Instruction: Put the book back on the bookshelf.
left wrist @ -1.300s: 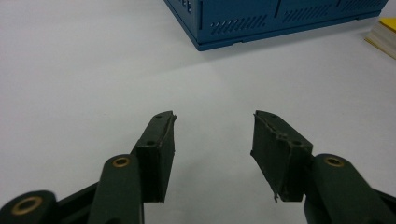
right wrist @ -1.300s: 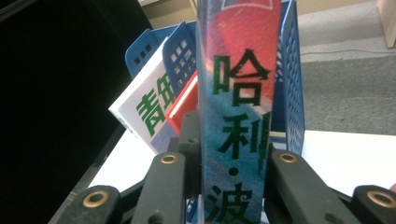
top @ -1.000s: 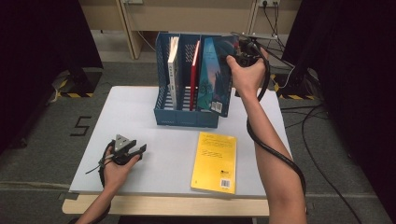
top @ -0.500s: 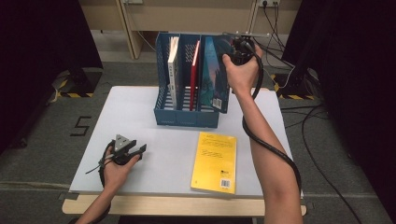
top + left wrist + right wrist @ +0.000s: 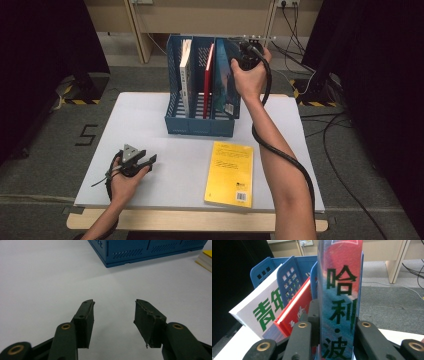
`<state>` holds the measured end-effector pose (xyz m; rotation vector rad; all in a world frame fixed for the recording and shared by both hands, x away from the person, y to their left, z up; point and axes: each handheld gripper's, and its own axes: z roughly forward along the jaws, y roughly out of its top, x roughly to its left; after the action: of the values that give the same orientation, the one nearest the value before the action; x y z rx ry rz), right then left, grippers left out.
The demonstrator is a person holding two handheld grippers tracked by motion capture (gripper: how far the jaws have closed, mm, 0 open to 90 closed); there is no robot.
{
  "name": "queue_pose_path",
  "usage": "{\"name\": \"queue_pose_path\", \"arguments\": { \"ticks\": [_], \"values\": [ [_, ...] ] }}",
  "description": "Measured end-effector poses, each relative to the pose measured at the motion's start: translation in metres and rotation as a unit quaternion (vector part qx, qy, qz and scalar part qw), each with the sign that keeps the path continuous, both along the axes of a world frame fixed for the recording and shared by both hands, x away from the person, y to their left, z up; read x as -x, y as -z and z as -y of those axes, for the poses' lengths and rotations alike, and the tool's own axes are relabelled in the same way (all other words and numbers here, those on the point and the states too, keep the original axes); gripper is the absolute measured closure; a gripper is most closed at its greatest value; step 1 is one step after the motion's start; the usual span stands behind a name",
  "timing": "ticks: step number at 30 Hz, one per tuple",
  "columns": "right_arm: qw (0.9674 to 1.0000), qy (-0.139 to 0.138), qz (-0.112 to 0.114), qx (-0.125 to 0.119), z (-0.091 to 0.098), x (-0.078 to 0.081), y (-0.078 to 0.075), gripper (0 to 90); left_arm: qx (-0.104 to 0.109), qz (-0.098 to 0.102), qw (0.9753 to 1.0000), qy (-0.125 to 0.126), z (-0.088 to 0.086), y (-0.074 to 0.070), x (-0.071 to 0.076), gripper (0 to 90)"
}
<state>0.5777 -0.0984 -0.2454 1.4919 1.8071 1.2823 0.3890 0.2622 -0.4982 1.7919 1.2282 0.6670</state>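
A blue three-slot file rack (image 5: 200,125) stands at the back of the white table (image 5: 150,120). It holds a white book (image 5: 185,75) in the left slot, a red book (image 5: 207,80) in the middle and a blue-covered book (image 5: 226,80) in the right slot. My right gripper (image 5: 239,56) is shut on the blue-covered book's spine (image 5: 339,302) near its top, both jaws pressing its sides. The white book (image 5: 259,310) and red book (image 5: 294,312) lean beside it. My left gripper (image 5: 147,161) rests on the table at the front left, open and empty (image 5: 113,307).
A yellow book (image 5: 230,172) lies flat at the front right of the table, its corner (image 5: 206,258) also seen beyond the rack's base (image 5: 150,250). Cables trail on the floor at the back right.
The right hand has shifted left and slightly down with the blue-covered book, bringing it more upright in the rack's right slot. The left hand has stayed still.
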Motion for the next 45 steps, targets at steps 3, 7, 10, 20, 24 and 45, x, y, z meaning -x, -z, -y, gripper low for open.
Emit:
{"name": "queue_pose_path", "arguments": {
  "ticks": [3, 7, 10, 20, 24, 45],
  "values": [
    [1.0, 0.002, 0.002, 0.005, -0.002, -0.003, 0.004, 75.1, 0.001, 0.0, 1.0, 0.0, 0.0, 0.0, 0.0, 48.9],
    [0.9999, 0.007, 0.009, 0.011, -0.004, -0.007, 0.006, 75.0, 0.0, -0.001, 1.0, 0.0, 0.0, 0.0, 0.0, 48.9],
    [0.9997, 0.012, 0.014, 0.013, -0.007, -0.008, 0.007, 75.1, 0.001, 0.0, 1.0, 0.0, 0.0, 0.0, 0.0, 48.9],
    [0.9987, 0.026, 0.04, 0.018, -0.016, -0.012, 0.015, 75.1, 0.003, 0.0, 1.0, 0.001, 0.0, 0.0, 0.0, 48.9],
    [0.9984, 0.027, 0.046, 0.017, -0.02, -0.014, 0.019, 75.1, 0.002, 0.001, 1.0, 0.001, 0.0, 0.0, 0.0, 48.9],
    [0.9965, 0.037, 0.071, 0.024, -0.03, -0.017, 0.043, 75.1, 0.002, 0.005, 1.0, 0.001, 0.0, 0.0, 0.0, 48.9]
  ]
}}
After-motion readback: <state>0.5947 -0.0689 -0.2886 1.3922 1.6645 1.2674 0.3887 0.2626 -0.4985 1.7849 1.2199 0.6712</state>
